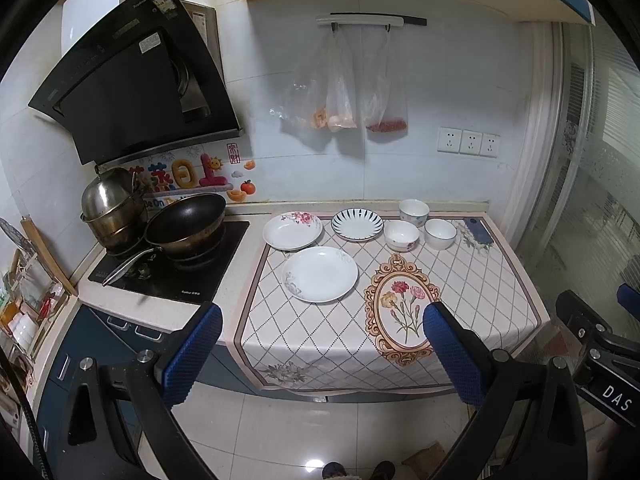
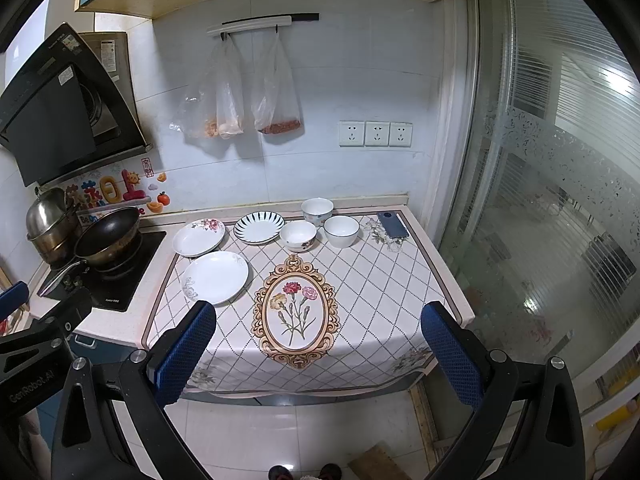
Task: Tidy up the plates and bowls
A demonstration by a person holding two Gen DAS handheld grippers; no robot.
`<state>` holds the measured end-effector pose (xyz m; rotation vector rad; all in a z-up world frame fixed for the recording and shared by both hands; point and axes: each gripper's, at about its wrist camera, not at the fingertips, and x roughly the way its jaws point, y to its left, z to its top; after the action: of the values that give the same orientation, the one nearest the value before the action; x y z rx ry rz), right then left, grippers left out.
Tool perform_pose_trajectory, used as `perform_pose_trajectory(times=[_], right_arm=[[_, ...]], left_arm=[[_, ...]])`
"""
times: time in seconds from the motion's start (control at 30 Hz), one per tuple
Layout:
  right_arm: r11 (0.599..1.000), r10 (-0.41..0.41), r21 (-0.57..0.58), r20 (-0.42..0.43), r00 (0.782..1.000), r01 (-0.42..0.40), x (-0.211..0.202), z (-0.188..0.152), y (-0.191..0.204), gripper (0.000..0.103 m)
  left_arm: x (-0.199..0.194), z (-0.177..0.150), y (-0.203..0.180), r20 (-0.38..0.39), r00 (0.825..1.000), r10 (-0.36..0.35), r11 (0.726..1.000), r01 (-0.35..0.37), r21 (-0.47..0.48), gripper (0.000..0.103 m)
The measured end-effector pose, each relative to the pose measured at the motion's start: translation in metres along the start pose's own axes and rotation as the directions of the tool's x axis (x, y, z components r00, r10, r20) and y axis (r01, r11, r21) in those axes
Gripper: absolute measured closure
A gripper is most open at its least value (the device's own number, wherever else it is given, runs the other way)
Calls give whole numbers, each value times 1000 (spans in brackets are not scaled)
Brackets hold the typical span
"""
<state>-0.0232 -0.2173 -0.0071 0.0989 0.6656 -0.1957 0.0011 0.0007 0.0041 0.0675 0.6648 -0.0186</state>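
Both tools are hanging out over the floor in front of the desk, nothing between their blue pads. The left tool [image 1: 322,350] is standing wide, jaws spread as far as they go, empty, and the right tool [image 2: 318,346] is doing the same, wide and empty, w/ each one peeking into the edge of the other's view. On the desk a patterned cloth [image 2: 372,280] w/ a diamond grid and a framed carnation print is draping over the front edge. All the crockery is sitting toward the back and left of that cloth, well apart from both tools. Nearest the front is a plain white plate [image 2: 216,277] w/ a faint grey flower on its rim; just behind it, partly off the cloth's left edge, a plate w/ red flowers [image 2: 199,237] is lying flat. Next along to the right a blue-striped plate [image 2: 259,227] is resting near the wall. Three bowls are clustering beside it, all upright: a floral bowl [image 2: 298,235] just right of the striped plate, a white bowl w/ a dark rim [image 2: 341,231] beside that, and a third bowl [image 2: 317,211] behind and between them, closest to the wall. A dark blue phone [image 2: 392,225] is lying in the cloth's back right corner. Over on the left a black wok [image 2: 108,236] and a steel pot [image 2: 50,224] are sitting on the cooktop [image 2: 120,280], and plastic bags [image 2: 256,96] are hanging from a wall rail.
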Motion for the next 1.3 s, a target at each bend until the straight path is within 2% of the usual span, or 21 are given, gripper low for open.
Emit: perform_pose_trajectory(times=[1.3], right_arm=[[1000,4,10,-12,1000,-4,15,-3,5,0]], left_arm=[[11,4,0,-3,1000,-3,1000,3,-8,0]])
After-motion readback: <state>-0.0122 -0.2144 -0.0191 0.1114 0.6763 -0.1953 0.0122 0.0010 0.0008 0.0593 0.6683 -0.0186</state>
